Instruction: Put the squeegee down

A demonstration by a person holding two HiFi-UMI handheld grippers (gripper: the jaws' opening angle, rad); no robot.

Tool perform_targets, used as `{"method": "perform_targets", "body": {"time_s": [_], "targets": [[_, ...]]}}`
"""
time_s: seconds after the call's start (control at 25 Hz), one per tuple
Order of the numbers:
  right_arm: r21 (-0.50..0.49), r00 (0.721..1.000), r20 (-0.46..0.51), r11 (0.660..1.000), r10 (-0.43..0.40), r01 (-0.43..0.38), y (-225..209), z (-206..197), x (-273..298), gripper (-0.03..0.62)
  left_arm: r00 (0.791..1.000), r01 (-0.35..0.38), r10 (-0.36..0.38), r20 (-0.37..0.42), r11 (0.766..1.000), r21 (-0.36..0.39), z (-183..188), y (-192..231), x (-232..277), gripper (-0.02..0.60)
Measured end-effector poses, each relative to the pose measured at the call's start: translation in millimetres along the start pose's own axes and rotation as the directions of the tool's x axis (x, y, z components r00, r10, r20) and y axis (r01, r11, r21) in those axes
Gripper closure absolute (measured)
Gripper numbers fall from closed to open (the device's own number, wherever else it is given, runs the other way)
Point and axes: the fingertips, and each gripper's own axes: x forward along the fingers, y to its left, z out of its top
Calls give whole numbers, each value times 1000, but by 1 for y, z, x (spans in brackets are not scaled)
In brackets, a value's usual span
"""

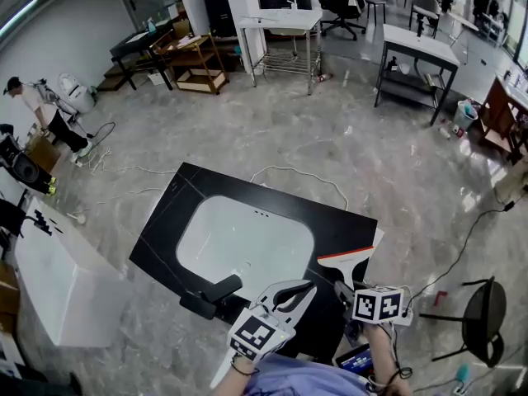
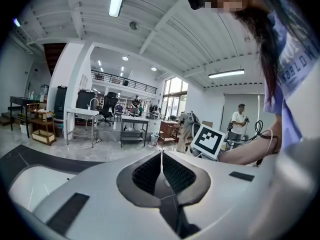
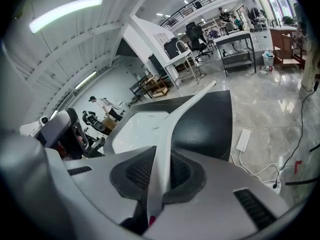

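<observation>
White plastic between the pads, so has the right tool (image 3: 155,170) got hold of something?

Yes. Its jaws are closed almost fully on the thin handle of the white plastic squeegee with a red strip along its blade (image 3: 186,105). The handle runs straight out from the pads.

And the left tool (image 2: 161,170)?

Its jaws are pressed together with nothing in them. In the head view it hangs just beside the right one and has no part in the job.

Where is the squeegee, then?

Its blade end lies over the near right corner of the black stone desk (image 1: 165,213), to the right of the white oval basin sunk into the top (image 1: 247,238). I can't tell whether the blade touches the surface. The handle is plainly in the grip.

Which step would you call it?

I'd call it the setting-down itself, not yet done, since the squeegee is over the desk but nothing has been let go.

What does the next move call for?

I'd say the handle should come down until the whole squeegee lies flat on the black surface, clear of the basin rim and not overhanging the corner. Then the jaws should part and the tool back out along the handle without dragging it.
</observation>
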Motion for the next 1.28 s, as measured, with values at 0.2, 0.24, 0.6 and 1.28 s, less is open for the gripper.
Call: {"method": "perform_targets", "body": {"time_s": [0.2, 0.24, 0.6, 1.28], "targets": [[50, 999, -41, 999, -16, 18, -8, 8, 37, 556, 1000, 29, -29, -11, 1000, -9, -4, 9, 10, 568], [60, 998, -53, 998, -24, 27, -12, 8, 43, 556, 999, 33, -33, -13, 999, -9, -4, 10, 12, 568], [38, 987, -104, 991, -120, 125, -32, 5, 64, 556, 1000, 18, -18, -14, 999, -29, -5, 28, 12, 568], [-245, 952, -90, 933, -292, 263, -23, 3, 42, 359, 1000, -9, 10, 11, 999, -46, -3, 30, 0, 568]]}}
